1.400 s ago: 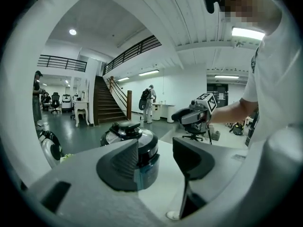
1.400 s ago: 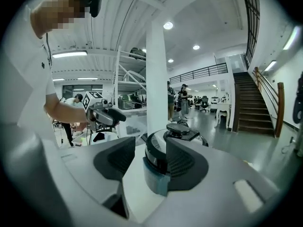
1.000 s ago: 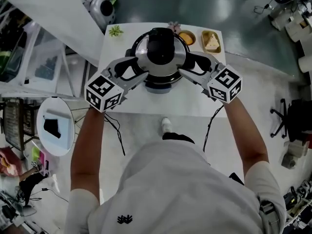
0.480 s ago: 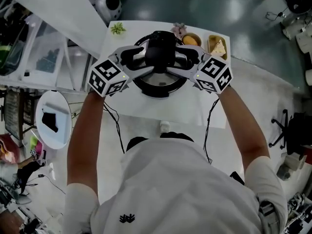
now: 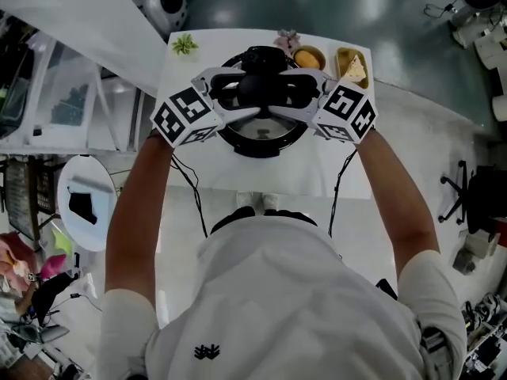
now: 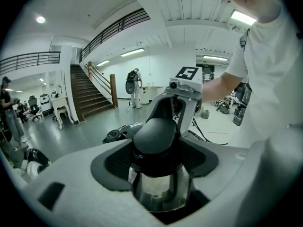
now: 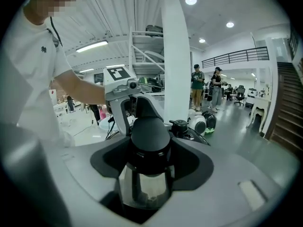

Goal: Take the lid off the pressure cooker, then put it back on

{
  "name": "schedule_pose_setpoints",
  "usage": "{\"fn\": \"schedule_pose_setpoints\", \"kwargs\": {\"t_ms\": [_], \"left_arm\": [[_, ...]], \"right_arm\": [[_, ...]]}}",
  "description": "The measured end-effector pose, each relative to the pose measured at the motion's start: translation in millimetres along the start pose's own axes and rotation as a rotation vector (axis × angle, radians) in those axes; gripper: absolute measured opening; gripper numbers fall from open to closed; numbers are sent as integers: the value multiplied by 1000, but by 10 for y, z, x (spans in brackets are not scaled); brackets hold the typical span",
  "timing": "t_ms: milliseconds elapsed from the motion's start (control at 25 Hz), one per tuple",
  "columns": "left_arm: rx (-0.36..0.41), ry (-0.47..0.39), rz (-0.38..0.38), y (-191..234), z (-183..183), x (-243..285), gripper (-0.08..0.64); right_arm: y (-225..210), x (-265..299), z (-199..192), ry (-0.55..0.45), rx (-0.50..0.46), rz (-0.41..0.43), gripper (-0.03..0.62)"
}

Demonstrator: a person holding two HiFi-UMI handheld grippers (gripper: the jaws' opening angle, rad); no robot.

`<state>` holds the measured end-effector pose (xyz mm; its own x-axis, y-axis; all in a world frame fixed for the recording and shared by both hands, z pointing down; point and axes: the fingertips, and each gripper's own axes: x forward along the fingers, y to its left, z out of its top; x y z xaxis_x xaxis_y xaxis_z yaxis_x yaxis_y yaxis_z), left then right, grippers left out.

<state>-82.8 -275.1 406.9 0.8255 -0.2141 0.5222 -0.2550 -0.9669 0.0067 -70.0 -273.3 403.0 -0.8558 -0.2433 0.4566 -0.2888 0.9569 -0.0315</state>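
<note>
The pressure cooker [image 5: 261, 149] lay mostly hidden under its lid [image 5: 255, 127]. What filled the two dishes [image 5: 308, 57] at the far right of the bench [image 5: 261, 176] was too small to tell.

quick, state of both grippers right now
Left gripper: open, jaws just opening, lid knob between them.
Right gripper: open, jaws just closing, same knob between them.

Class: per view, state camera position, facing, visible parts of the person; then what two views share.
Head view: on the head, steeply down at the pressure cooker; shirt, arms, left gripper, right gripper.
Left gripper view: on that gripper, along its just-opened jaws flanking the lid knob; arm, shirt at right.
Right gripper view: on that gripper, along jaws just closing beside the knob; arm, shirt at left.
Shared: knob, opposite gripper.
</note>
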Motion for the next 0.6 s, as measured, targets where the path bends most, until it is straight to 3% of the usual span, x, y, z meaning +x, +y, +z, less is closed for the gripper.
{"fn": "schedule_pose_setpoints", "kwargs": {"t_ms": [600], "left_arm": [[33,-38,-28,-3,47,27,285]], "right_arm": [[23,-14,8,7,-6,0,273]]}}
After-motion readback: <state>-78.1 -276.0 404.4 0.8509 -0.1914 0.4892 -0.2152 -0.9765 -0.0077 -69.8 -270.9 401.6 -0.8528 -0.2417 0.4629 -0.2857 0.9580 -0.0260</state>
